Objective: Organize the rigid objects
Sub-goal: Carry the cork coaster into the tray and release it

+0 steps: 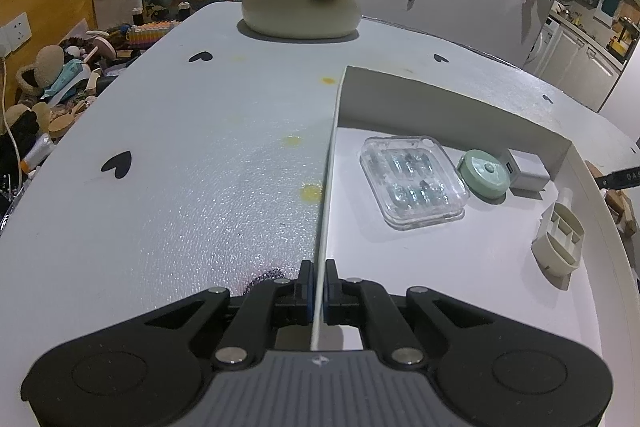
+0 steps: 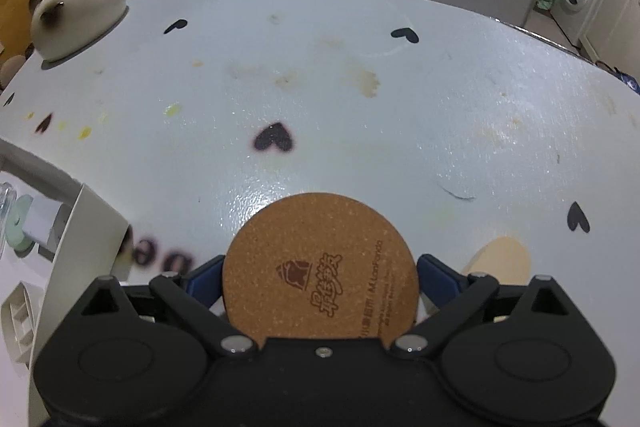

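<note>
Cork coaster (image 2: 320,267) sits between right gripper (image 2: 320,275) fingers, apparently clamped.

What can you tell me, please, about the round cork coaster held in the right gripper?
The round brown cork coaster is a thin flat disc with a speckled, grainy face. A darker printed logo, Chinese characters and small lines of text sit near its centre. It lies roughly level between the blue pads of the right gripper, which press its opposite edges, above the pale heart-patterned table. Its near edge is hidden behind the gripper body.

Round cork coaster (image 2: 320,267) held flat beside white box (image 1: 400,95).
</note>
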